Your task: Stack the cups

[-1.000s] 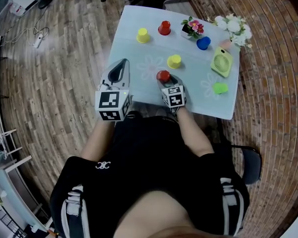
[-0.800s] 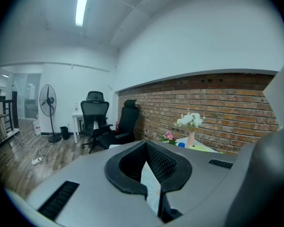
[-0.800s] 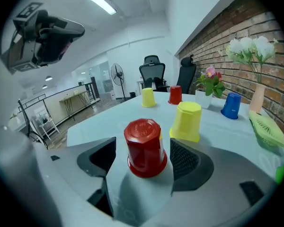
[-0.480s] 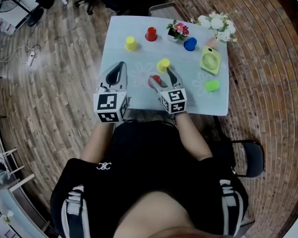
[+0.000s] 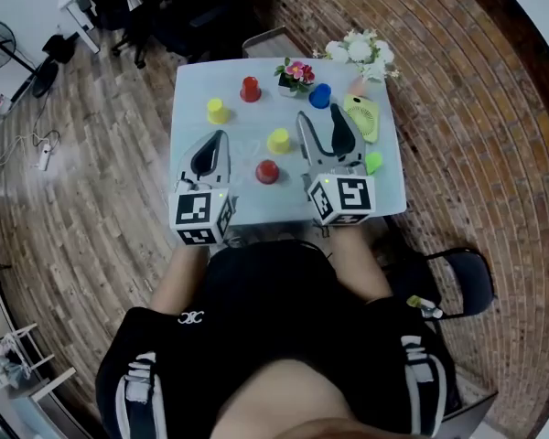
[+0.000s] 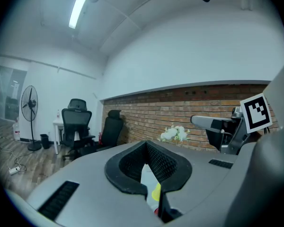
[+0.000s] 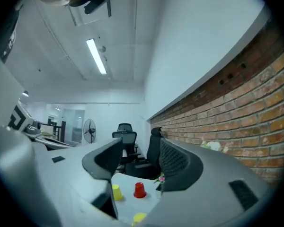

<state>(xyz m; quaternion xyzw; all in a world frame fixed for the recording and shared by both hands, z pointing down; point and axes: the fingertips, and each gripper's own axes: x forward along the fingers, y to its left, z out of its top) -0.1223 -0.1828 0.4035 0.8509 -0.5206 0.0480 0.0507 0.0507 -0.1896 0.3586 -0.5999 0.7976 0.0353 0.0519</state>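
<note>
Several small cups stand upside down on the pale table (image 5: 192, 90): a red cup (image 5: 267, 171) near the front, a yellow cup (image 5: 278, 140) just behind it, another yellow cup (image 5: 218, 111), a second red cup (image 5: 250, 89), a blue cup (image 5: 320, 96) and a green cup (image 5: 373, 162). My right gripper (image 5: 322, 122) hangs high above the table's right half. It is open and empty, and its jaws have just been closing a little. In the right gripper view, the red cup (image 7: 139, 189) and yellow cup (image 7: 116, 192) show far below. My left gripper (image 5: 218, 140) is shut, empty, over the front left.
A green hand fan (image 5: 361, 117), a pot of pink flowers (image 5: 296, 73) and white flowers (image 5: 359, 51) sit at the back right. Office chairs (image 5: 156, 16) stand behind the table. The brick floor surrounds it.
The right gripper let go of the near red cup, opened, and rose well above the table toward the right. The left gripper lifted slightly. The red cup stays on the table.
</note>
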